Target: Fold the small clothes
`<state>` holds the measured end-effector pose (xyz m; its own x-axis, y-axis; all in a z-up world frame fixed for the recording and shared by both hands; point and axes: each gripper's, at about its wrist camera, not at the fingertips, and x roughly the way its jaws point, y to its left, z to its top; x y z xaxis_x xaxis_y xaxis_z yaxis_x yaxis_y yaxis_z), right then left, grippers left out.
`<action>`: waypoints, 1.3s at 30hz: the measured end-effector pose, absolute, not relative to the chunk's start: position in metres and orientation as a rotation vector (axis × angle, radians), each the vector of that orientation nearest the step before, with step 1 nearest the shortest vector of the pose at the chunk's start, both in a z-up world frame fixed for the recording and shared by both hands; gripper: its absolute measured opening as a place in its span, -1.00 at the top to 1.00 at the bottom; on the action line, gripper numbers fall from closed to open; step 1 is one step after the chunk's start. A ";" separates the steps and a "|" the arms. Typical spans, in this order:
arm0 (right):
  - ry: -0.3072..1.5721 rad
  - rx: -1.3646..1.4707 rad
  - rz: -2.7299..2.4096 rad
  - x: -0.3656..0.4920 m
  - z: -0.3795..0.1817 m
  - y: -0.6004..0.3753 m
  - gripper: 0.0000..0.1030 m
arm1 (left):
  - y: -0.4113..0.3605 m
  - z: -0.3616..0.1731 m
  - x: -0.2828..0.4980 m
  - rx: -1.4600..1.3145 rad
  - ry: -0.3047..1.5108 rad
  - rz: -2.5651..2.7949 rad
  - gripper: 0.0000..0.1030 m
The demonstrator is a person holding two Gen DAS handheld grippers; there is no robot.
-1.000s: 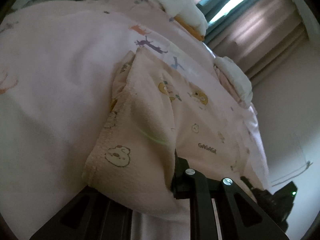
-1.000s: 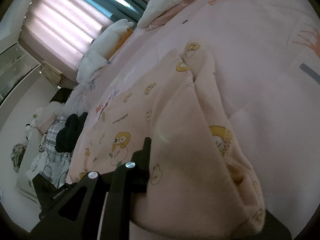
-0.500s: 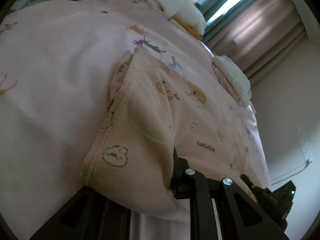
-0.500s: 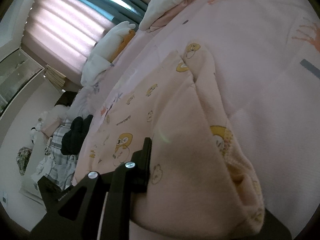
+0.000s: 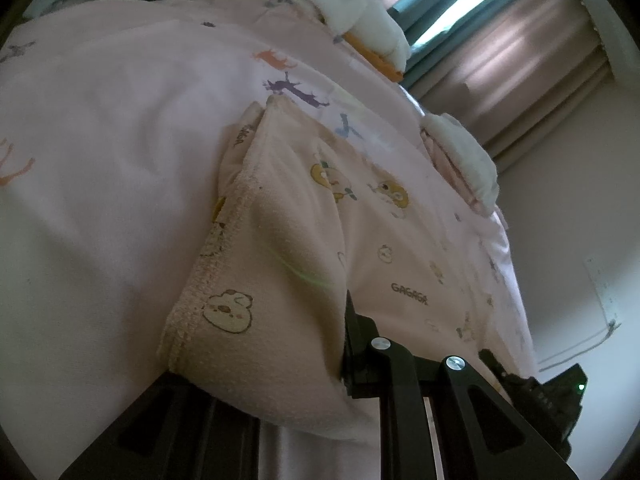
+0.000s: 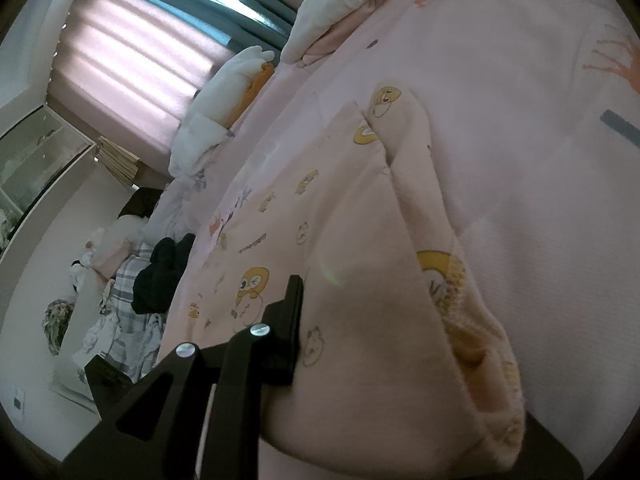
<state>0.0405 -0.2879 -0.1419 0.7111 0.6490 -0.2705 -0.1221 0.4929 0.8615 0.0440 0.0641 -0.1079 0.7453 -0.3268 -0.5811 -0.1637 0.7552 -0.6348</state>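
Left claw: my left gripper, at the bottom of the left wrist view, is closed narrow on a bunched fold of the cartoon-print garment, so the hemmed edge hangs over the left finger.
Garment: small pale-pink fleece piece with yellow bear-like prints and "GAGAGA" lettering; it runs from both claws up toward frame centre and lies on the pink bedspread.
Why held so: I judge I am pinching two points of one edge to carry it over as an even fold.
Right claw: my right gripper, low in the right wrist view, is clamped narrow on a thick roll of the same garment; only the left finger shows, the other is buried under cloth.
Upper left, right view: folded white clothes sit by the pink curtain.
Left edge, right view: dark clothing waits, well apart.
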 end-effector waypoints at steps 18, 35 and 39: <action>0.615 1.005 0.545 0.040 -0.143 -0.291 0.75 | 0.094 -0.083 0.010 -0.607 0.613 0.234 0.32; 0.603 1.035 0.565 0.041 -0.144 -0.293 0.75 | 0.143 -0.092 0.014 -0.624 0.650 0.312 -0.25; 0.603 1.034 0.563 0.042 -0.144 -0.293 0.74 | 0.131 -0.090 0.013 -0.582 0.650 0.218 -0.41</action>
<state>0.0415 -0.2935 -0.1440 0.7065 0.6815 -0.1910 -0.1437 0.4024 0.9041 0.0134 0.1308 -0.0903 0.7805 0.0129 -0.6250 -0.3666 0.8193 -0.4409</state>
